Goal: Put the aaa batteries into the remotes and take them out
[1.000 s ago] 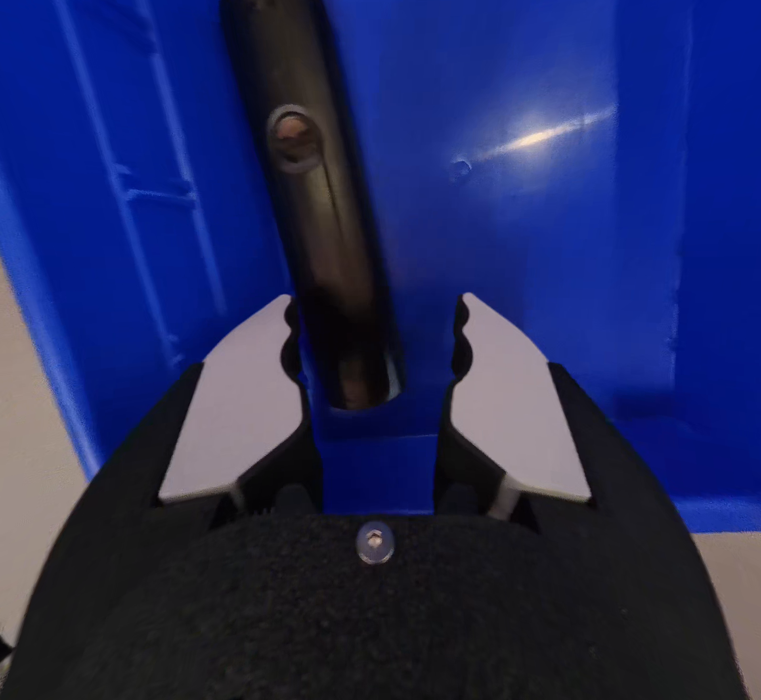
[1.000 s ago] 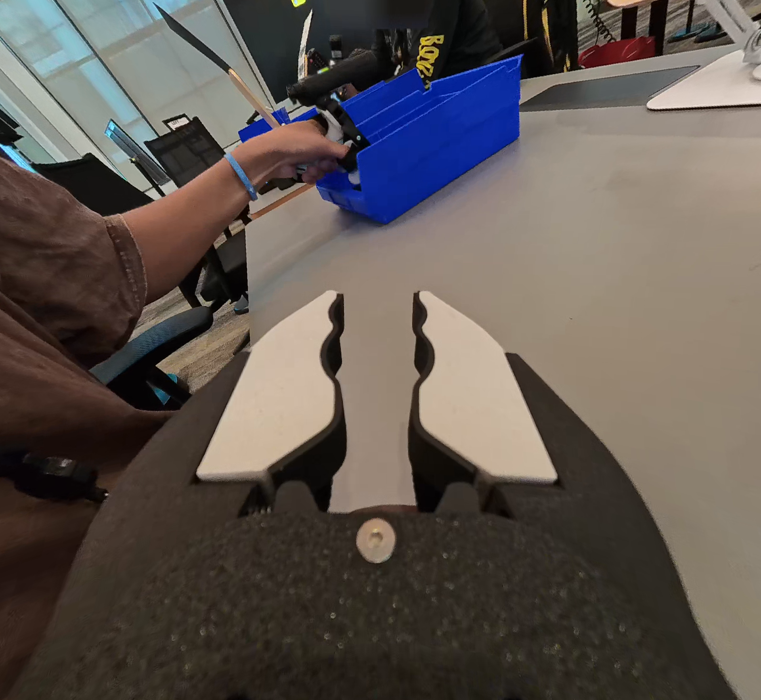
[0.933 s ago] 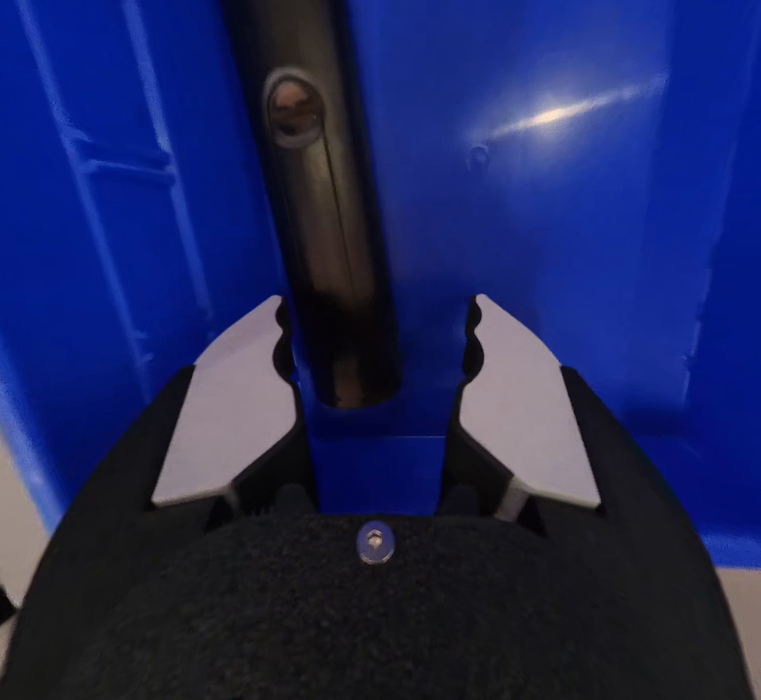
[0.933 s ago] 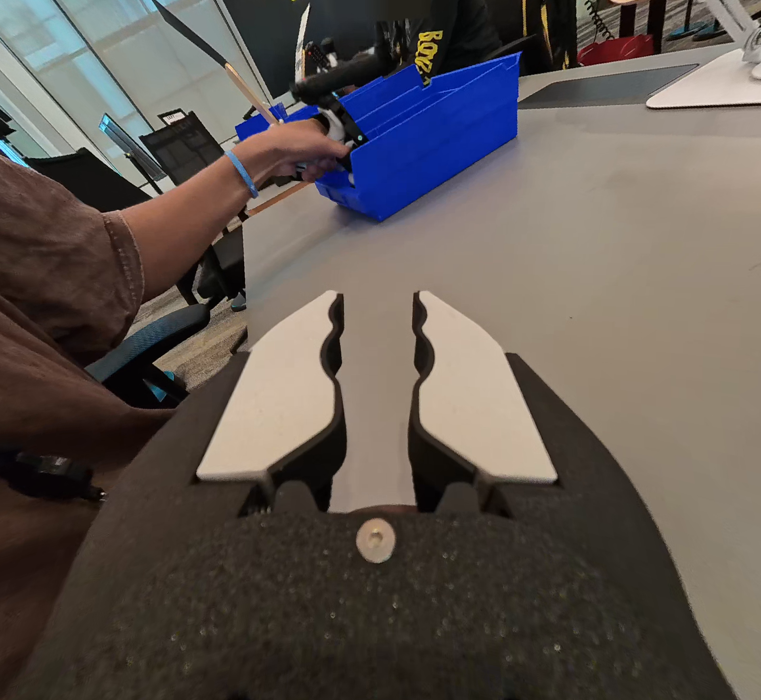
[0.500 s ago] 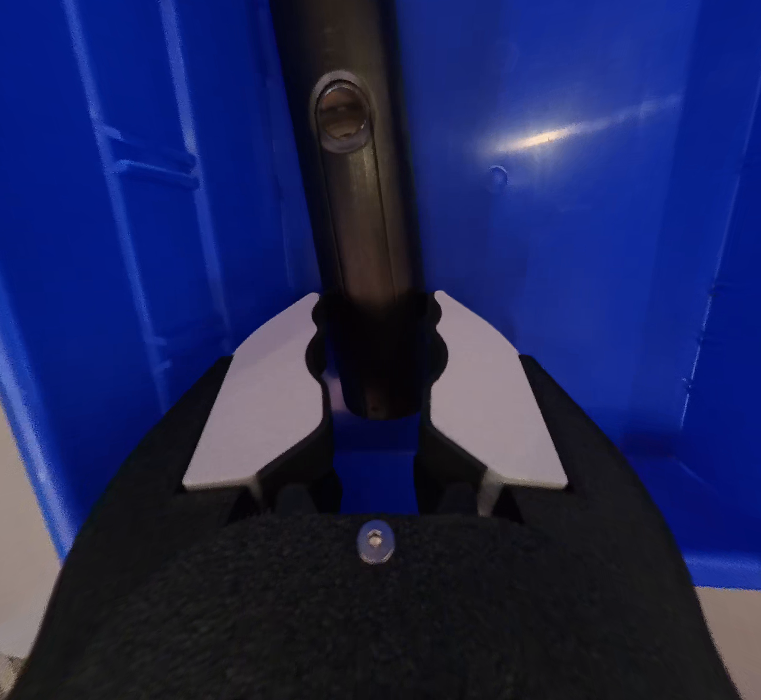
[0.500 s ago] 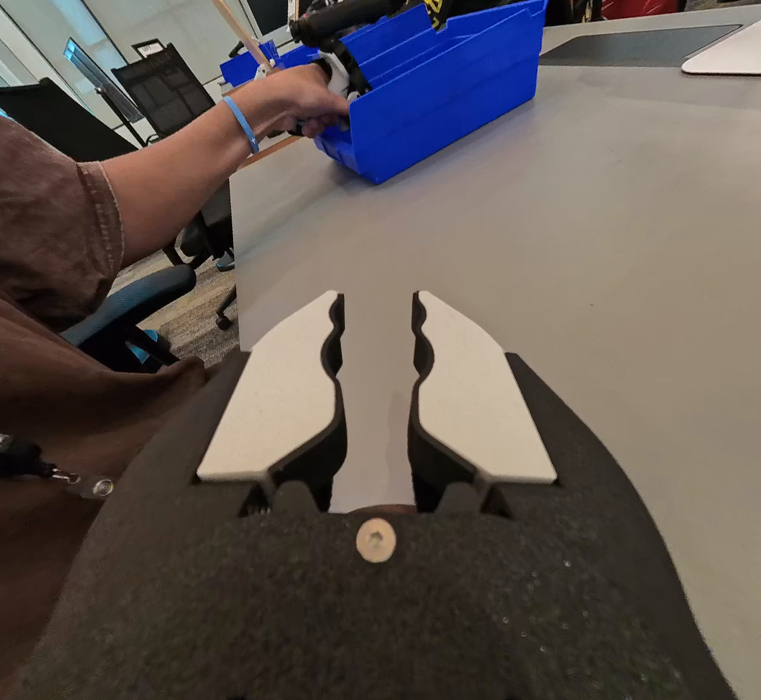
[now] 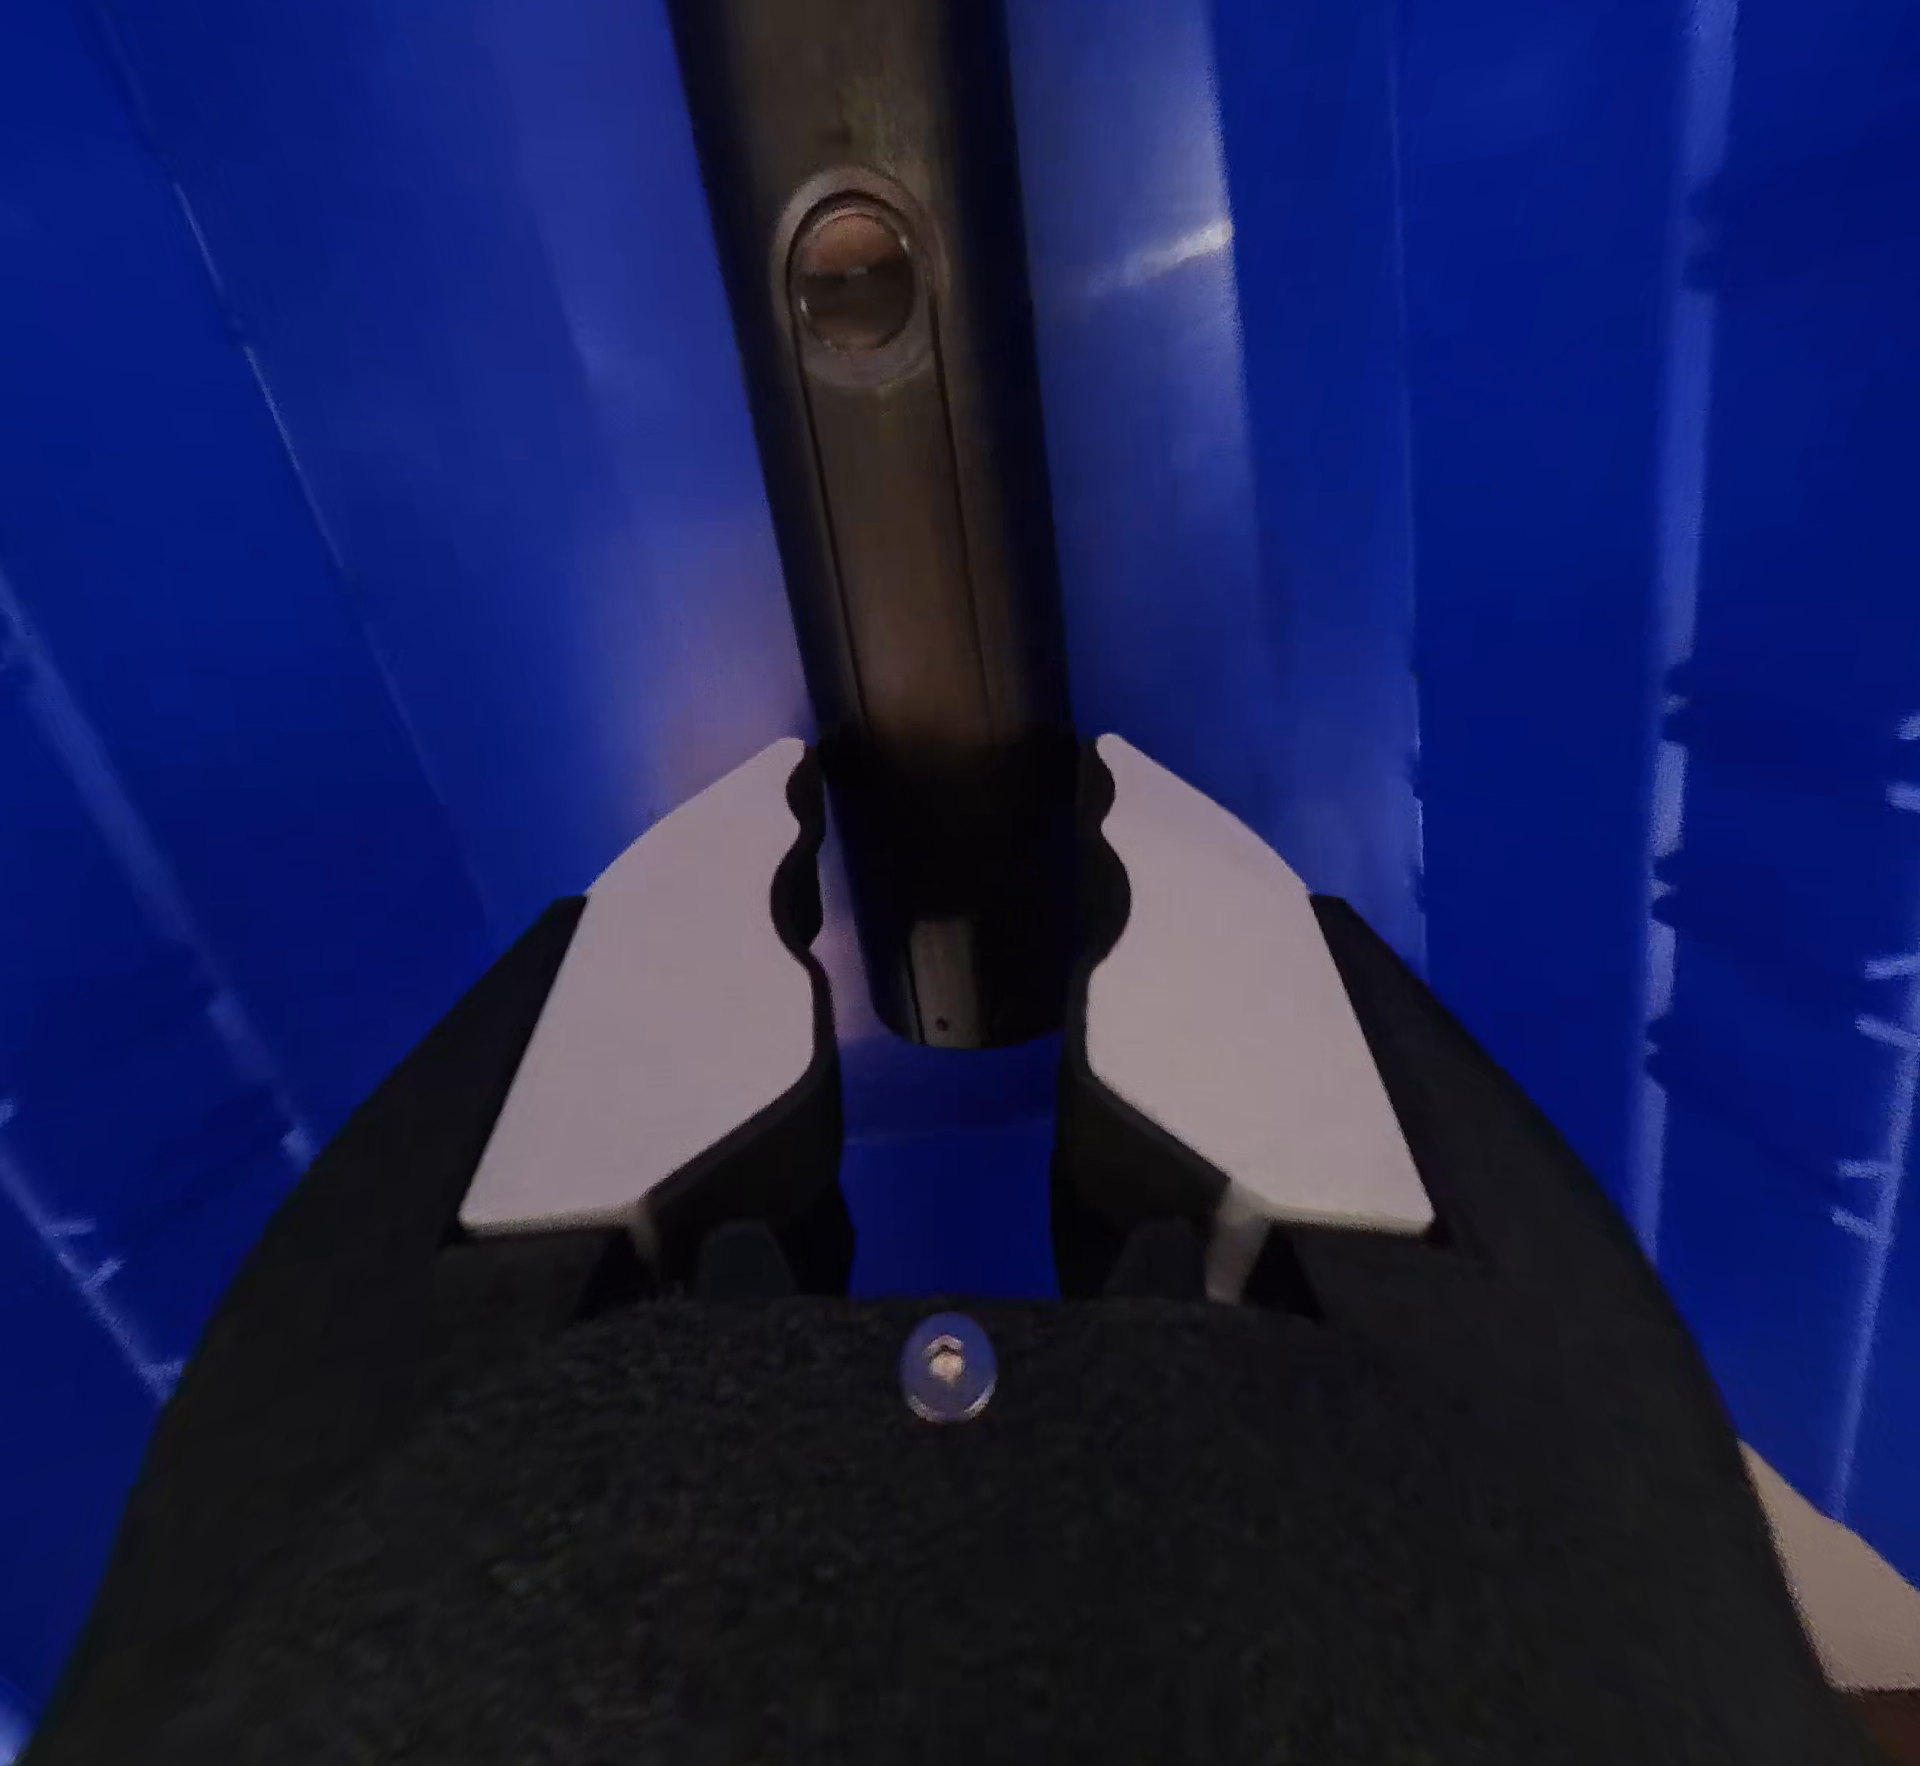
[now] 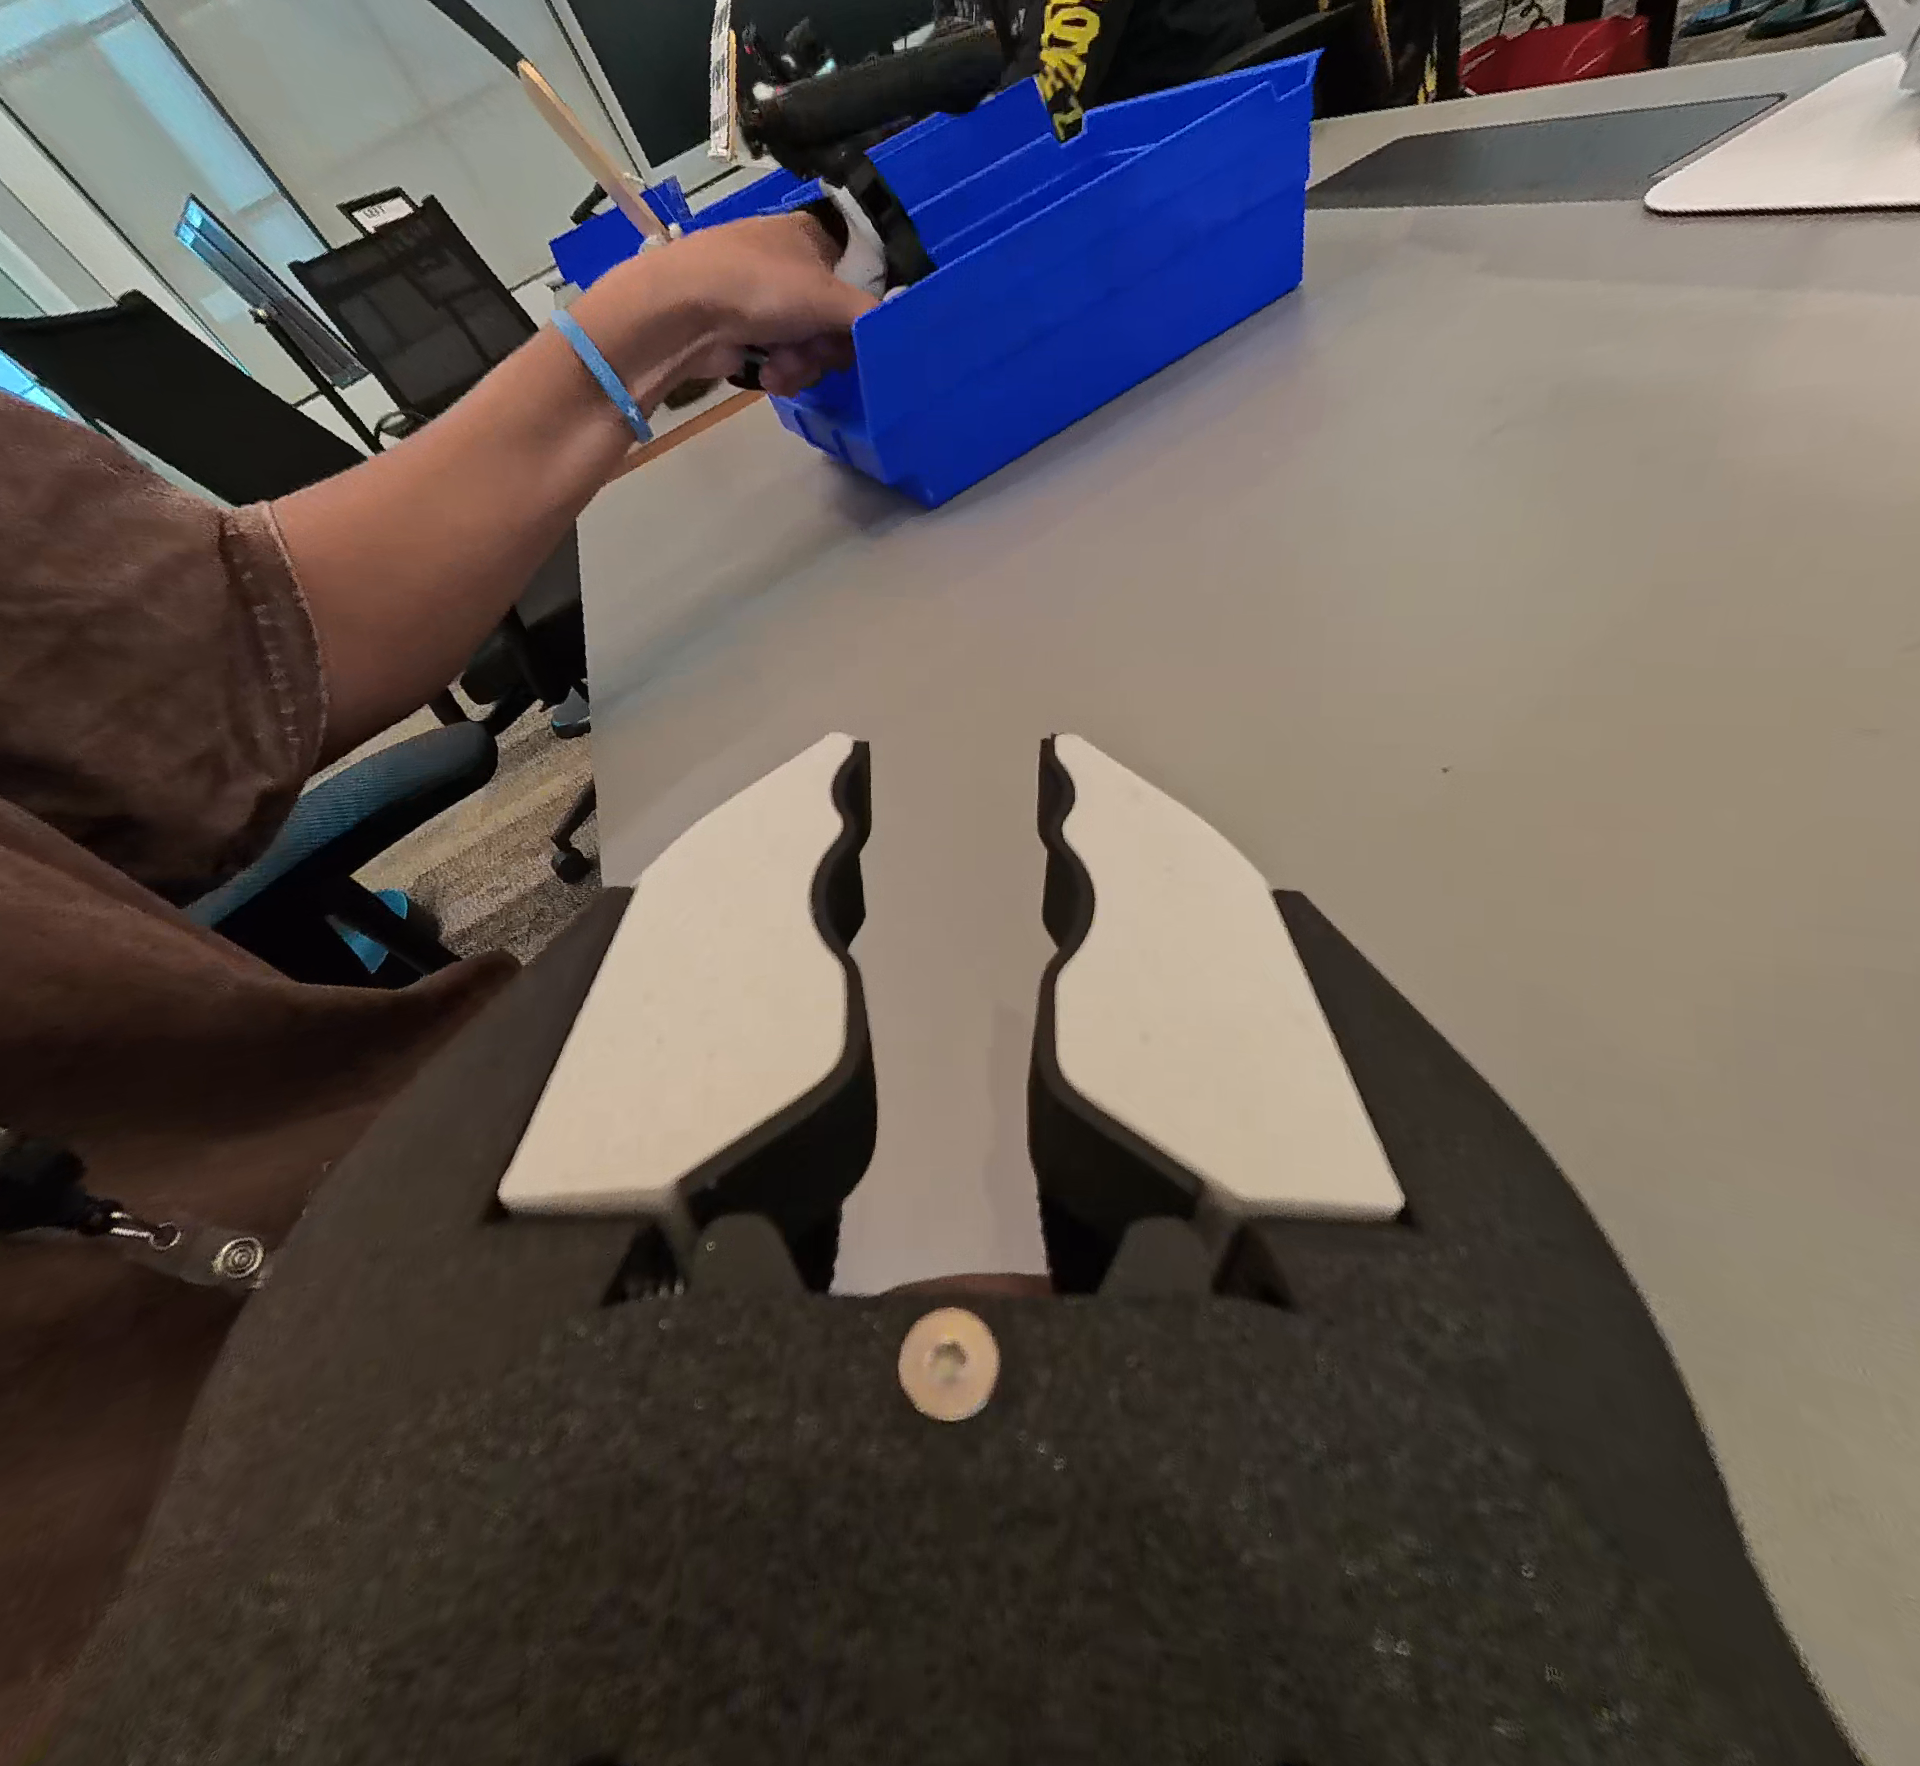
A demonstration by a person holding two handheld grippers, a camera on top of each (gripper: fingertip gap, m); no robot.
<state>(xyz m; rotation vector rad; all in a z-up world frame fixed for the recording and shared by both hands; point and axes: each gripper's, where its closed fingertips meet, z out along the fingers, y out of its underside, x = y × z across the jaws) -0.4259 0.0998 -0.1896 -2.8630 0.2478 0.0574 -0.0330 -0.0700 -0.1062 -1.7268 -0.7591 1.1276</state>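
Blue bin point(image 7: 1455, 366) walls surround the black remote point(image 7: 914, 573) your left gripper point(image 7: 951, 760) clamps by its near end, so fetching is in hand; next, lift it onto the grey surface point(image 8: 1455, 677), where your right gripper point(image 8: 951, 750) waits empty, parted narrowly.

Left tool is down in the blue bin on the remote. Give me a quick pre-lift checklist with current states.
1. Left tool shut on the black remote: ok, both fingers press its sides.
2. Grip position: not ok, it holds only the near end, so the remote may droop.
3. Lift path out of the blue bin: cannot tell, the walls fill the left wrist view.
4. Right tool free: ok, open and holding nothing.
5. Landing spot on the grey table: ok, bare.
6. Batteries in view: not ok, none seen.
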